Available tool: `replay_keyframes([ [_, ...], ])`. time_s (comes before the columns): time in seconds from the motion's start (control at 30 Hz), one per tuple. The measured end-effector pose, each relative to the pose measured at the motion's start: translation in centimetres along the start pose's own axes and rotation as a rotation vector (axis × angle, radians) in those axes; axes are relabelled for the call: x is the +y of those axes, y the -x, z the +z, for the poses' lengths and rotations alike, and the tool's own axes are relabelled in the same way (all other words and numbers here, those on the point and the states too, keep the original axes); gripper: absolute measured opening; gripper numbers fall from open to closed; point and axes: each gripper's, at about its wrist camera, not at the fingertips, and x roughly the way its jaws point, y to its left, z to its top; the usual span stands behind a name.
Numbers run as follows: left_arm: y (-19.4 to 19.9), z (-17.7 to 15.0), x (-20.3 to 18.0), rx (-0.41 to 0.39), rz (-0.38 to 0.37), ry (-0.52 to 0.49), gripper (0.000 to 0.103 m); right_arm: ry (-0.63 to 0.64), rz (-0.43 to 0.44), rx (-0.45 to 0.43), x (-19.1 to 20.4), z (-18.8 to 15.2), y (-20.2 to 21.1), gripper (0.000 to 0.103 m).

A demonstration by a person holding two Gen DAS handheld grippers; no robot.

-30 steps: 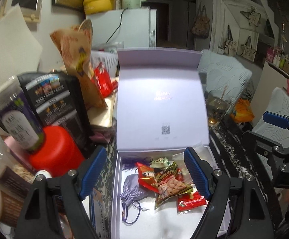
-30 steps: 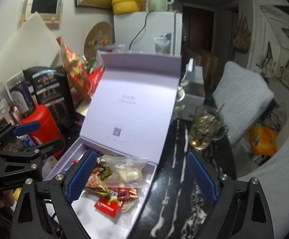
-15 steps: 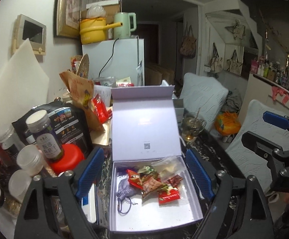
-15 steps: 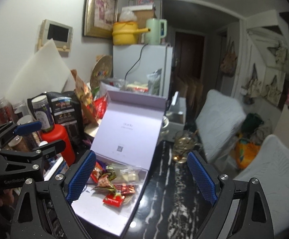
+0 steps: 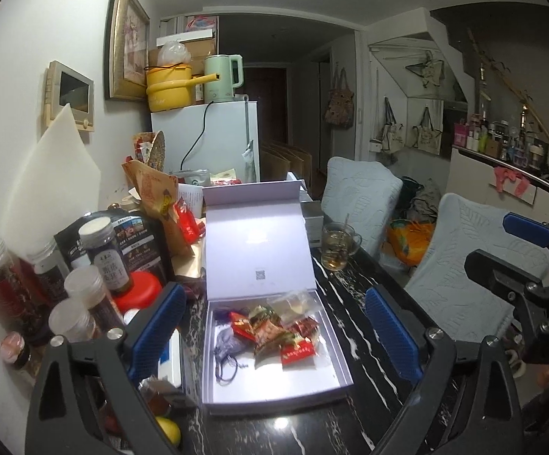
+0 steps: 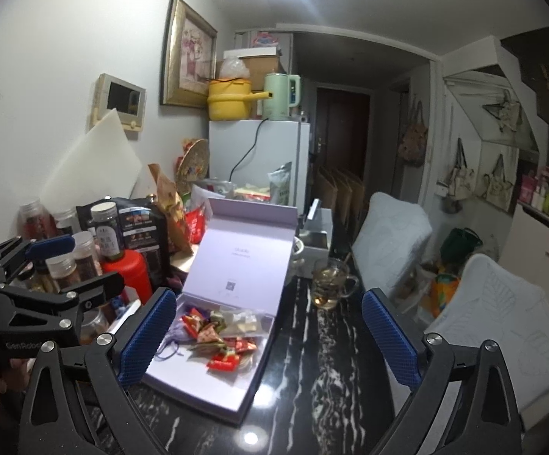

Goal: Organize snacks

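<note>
Both grippers hang back from the box (image 5: 274,386), low centre of the left view, probably to take in the whole worktop (image 5: 354,428). The left gripper (image 5: 274,326) and the right gripper (image 6: 270,335) hold nothing, and their jaws are opening. The box's lid (image 5: 255,235) stands upright at the back, which leaves the tray free for loading. Inside, snacks (image 5: 278,331) lie heaped toward the hinge beside a small pouch (image 5: 229,341); the front half is bare. At left, jars (image 5: 81,295) crowd the wall.
</note>
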Motion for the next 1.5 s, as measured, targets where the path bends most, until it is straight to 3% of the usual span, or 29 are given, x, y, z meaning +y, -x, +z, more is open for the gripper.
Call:
replay_keyframes([
  [0.47, 3.3, -5.2, -1.3, 0.012, 0.001, -0.006, 0.097, -0.047, -0.029, 0.020, 0.9, -5.7, 4.3, 0.100],
  [0.87, 2.8, -8.7, -1.6, 0.070, -0.013, 0.003, 0.097, -0.123, -0.018, 0.091, 0.6, -10.2, 4.4, 0.100],
  [1.5, 1.4, -10.7, -2.1, 0.147, -0.063, 0.041, 0.097, -0.125, -0.029, 0.158, 0.6, -12.3, 2.9, 0.100],
])
